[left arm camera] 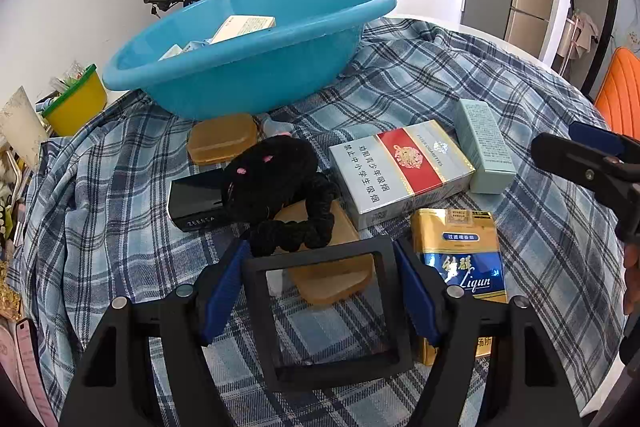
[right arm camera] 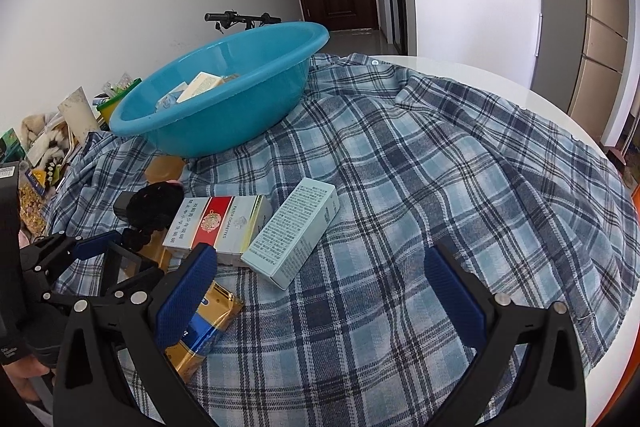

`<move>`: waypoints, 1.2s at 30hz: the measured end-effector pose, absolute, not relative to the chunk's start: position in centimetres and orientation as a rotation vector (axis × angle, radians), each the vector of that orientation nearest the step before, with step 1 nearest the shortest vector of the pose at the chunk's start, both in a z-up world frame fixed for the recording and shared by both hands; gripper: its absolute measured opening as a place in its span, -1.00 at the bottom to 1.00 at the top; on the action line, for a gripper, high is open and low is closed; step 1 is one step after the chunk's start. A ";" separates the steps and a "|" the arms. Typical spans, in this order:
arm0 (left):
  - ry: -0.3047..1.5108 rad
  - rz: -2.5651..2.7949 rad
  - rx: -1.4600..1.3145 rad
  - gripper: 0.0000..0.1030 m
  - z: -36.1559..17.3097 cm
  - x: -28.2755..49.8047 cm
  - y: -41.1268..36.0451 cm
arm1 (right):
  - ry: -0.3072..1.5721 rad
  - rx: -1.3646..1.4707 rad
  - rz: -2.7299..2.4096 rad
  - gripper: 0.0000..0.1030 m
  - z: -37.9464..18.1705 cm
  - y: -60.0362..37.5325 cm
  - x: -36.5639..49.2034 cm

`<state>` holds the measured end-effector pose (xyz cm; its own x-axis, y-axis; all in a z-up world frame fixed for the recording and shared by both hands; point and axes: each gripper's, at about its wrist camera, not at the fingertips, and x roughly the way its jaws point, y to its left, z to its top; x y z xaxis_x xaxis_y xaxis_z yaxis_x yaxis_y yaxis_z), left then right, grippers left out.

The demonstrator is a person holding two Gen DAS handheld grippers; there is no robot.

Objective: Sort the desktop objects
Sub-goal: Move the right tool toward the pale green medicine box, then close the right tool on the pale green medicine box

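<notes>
My left gripper [left arm camera: 320, 291] is shut on a black square frame [left arm camera: 332, 311] with a clear middle, held just above the plaid cloth. Beyond it lie an amber soap bar [left arm camera: 328, 279], a black plush toy [left arm camera: 276, 183], a black box [left arm camera: 196, 203], a silver-and-red cigarette carton [left arm camera: 400, 171], a gold-and-blue cigarette pack [left arm camera: 460, 255] and a pale green box [left arm camera: 484, 147]. A blue basin [left arm camera: 248, 67] with boxes inside stands behind. My right gripper [right arm camera: 320, 287] is open and empty, right of the pale green box [right arm camera: 296, 231] and the gold pack [right arm camera: 204, 331].
A blue plaid cloth [right arm camera: 440, 187] covers the round white table [right arm camera: 500, 75]. Another amber soap bar [left arm camera: 220, 139] lies by the basin. A yellow tub [left arm camera: 76, 103] and clutter sit off the table's left edge. An orange chair [left arm camera: 620, 95] is at the right.
</notes>
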<state>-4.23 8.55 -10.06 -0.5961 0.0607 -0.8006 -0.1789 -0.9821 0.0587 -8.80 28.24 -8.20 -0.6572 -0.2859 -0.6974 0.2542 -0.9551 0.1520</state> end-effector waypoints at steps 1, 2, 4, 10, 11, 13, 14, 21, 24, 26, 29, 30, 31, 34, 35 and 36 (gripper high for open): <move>0.192 2.683 -1.334 0.44 -10.0 -4.2 8.5 | -0.057 1.112 -2.617 1.00 -8.2 28.2 -8.8; 0.186 2.683 -1.332 0.44 -10.0 -4.2 8.4 | -0.055 1.113 -2.616 1.00 -8.2 28.1 -8.8; 0.176 2.681 -1.330 0.44 -9.9 -4.2 8.4 | -0.049 1.117 -2.617 1.00 -8.3 28.0 -8.9; 0.146 2.669 -1.288 0.44 -9.4 -3.8 8.4 | -0.038 1.142 -2.610 1.00 -8.5 27.3 -9.7; 0.142 2.664 -1.279 0.44 -9.3 -3.6 8.4 | -0.035 1.149 -2.608 1.00 -8.6 27.1 -9.9; 0.131 2.656 -1.269 0.44 -9.2 -3.5 8.3 | -0.033 1.161 -2.604 1.00 -8.9 26.7 -10.4; 0.125 2.651 -1.265 0.44 -9.2 -3.5 8.3 | -0.043 1.175 -2.599 1.00 -9.1 26.6 -10.6; 0.068 2.647 -1.232 0.44 -8.5 -3.5 6.7 | -0.092 1.254 -2.621 1.00 -10.3 25.9 -12.6; 0.056 2.651 -1.220 0.44 -8.2 -3.5 5.9 | -0.090 1.268 -2.627 1.00 -10.5 25.4 -13.0; 0.034 2.652 -1.215 0.44 -8.1 -3.5 5.3 | -0.072 1.270 -2.633 0.92 -10.6 25.1 -13.2; 0.010 2.653 -1.213 0.44 -8.1 -3.6 4.6 | -0.029 1.270 -2.650 0.51 -10.6 24.7 -13.5; 0.003 2.655 -1.213 0.44 -8.1 -3.6 4.3 | -0.012 1.273 -2.657 0.45 -10.6 24.6 -13.5; -0.006 2.655 -1.214 0.44 -8.1 -3.6 4.1 | -0.003 1.271 -2.659 0.43 -10.6 24.6 -13.5; -0.032 2.659 -1.217 0.44 -8.2 -3.6 3.6 | -0.003 1.268 -2.659 0.37 -10.6 24.7 -13.6; -0.035 2.659 -1.219 0.44 -8.2 -3.7 3.5 | -0.003 1.265 -2.656 0.26 -10.5 24.7 -13.6; -0.040 2.658 -1.217 0.44 -8.2 -3.6 3.4 | -0.008 1.263 -2.652 0.19 -10.5 24.7 -13.6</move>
<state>-3.63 3.36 -8.22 -0.6339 0.2076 -0.7450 -0.1853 -0.9760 -0.1143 -13.64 24.73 -10.50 -0.6134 -0.1853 -0.7677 0.1809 -0.9792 0.0919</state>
